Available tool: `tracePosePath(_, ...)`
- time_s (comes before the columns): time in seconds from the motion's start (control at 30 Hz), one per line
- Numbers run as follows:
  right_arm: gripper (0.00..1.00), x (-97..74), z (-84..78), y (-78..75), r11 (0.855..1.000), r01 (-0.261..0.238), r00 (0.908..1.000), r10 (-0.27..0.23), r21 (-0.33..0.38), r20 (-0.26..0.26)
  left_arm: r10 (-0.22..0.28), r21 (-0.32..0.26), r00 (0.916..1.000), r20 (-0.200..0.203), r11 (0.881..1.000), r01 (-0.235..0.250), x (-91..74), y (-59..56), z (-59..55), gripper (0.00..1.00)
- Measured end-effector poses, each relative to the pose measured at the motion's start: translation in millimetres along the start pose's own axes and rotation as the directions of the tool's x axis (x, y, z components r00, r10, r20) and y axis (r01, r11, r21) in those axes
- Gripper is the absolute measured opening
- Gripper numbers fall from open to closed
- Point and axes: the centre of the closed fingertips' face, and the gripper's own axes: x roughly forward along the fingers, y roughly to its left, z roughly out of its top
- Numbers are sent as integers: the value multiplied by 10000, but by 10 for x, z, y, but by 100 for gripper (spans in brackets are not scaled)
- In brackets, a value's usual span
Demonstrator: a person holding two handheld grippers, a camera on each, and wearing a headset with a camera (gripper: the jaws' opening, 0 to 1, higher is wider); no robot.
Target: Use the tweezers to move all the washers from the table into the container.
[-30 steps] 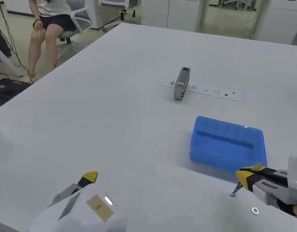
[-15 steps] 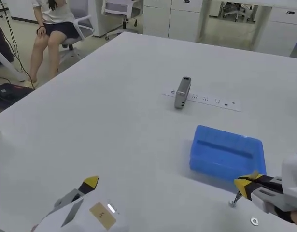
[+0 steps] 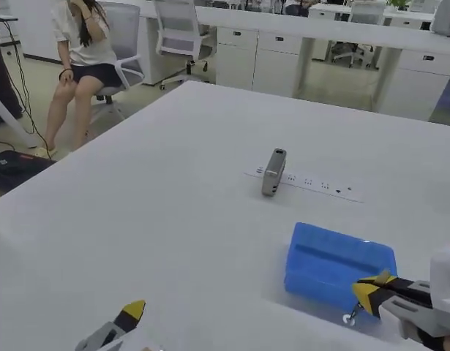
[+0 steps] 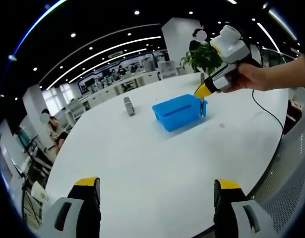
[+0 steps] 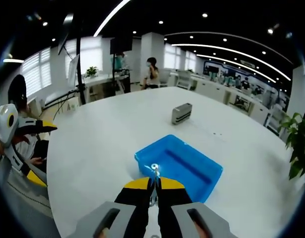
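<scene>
The right gripper (image 5: pixel 153 186) sits at the bottom centre of the right gripper view, its jaws pressed together on the tweezers (image 5: pixel 154 177). The tweezers run up between them and pinch a single washer (image 5: pixel 153 167) at the tip. That washer hangs at the near rim of the blue container (image 5: pixel 192 184). In the head view it sits low against the container's front wall, at the lower right of the frame (whether it has crossed the rim, I cannot tell).

The left gripper (image 4: pixel 157 191) rests at the bottom of the left gripper view with its jaws wide apart and nothing between them, well away from the work.

Further out on the white table (image 3: pixel 173 219), above the container in the head view, lie a small grey box (image 3: pixel 274 172) and a flat power strip (image 3: pixel 316 183). A person sits on a chair in the upper left corner.

As for progress, I judge one washer is on its way in and not yet let go. The part of the container's floor that can be seen looks bare. In the left gripper view a tiny speck (image 4: pixel 221 125) lies on the table just right of the container. It may be another washer waiting, though it is too small to be sure. So most of the job seems to be left.
</scene>
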Motion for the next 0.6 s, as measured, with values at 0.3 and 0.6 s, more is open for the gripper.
tracePosePath(0.3,1,-25,149,-116,9997,235,9994,-236,42,262,-8,164,10000,-53,9999,8,8,-12,-9,99)
tracePosePath(0.6,1,102,234,-287,9980,637,9973,-638,42,358,-30,72,10000,-94,10000,30,18,-8,-20,98)
